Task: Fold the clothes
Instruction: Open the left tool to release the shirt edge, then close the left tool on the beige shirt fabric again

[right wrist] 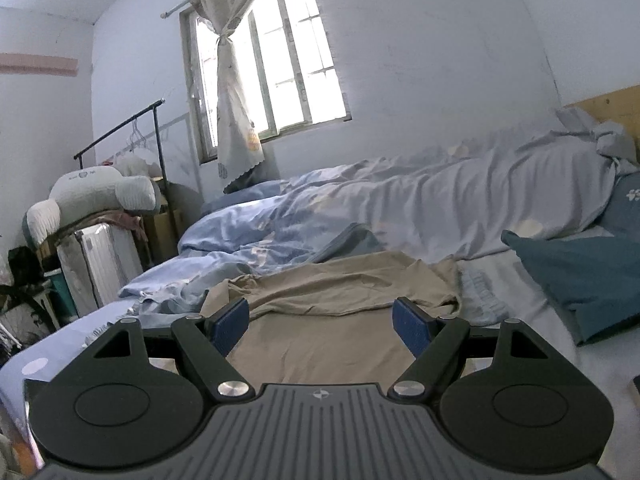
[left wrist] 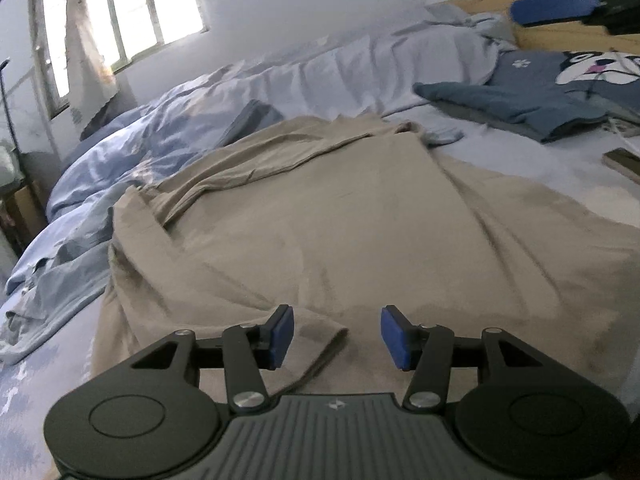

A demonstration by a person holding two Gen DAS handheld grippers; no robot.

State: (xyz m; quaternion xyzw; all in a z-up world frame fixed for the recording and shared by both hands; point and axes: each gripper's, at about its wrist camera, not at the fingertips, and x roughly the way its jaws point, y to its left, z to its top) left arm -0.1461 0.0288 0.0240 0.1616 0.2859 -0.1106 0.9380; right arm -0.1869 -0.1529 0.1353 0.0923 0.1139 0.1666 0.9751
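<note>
Lying spread across the bed (left wrist: pixel 520 152), partly folded, with one side panel (left wrist: pixel 352 184) already turned inward over the middle: the beige garment (left wrist: pixel 304 240), set flat so that its edges can be caught and carried over. Hovering just above its near hem, tilted down toward a loose corner (left wrist: pixel 332 332) of cloth: the left gripper (left wrist: pixel 338 336), fingers (left wrist: pixel 282 336) parted to a middling gap with nothing pressed between them, probably placed to pinch that corner for the next fold. Held higher and almost level at the garment's other side: the right gripper (right wrist: pixel 322 326), fingers (right wrist: pixel 230 324) set wide and empty, cloth visible between them but well below, likely waiting to take a matching edge so both sides lift together. Pushed back against the wall under the window (right wrist: pixel 280 68): a rumpled pale blue duvet (right wrist: pixel 400 208), leaving the near half of the mattress free as a folding surface. Off to the right, apart from the beige piece: a dark blue cartoon-print top (left wrist: pixel 560 80), not yet in play. Judged roughly midway through this garment, with at least one more fold needed.
</note>
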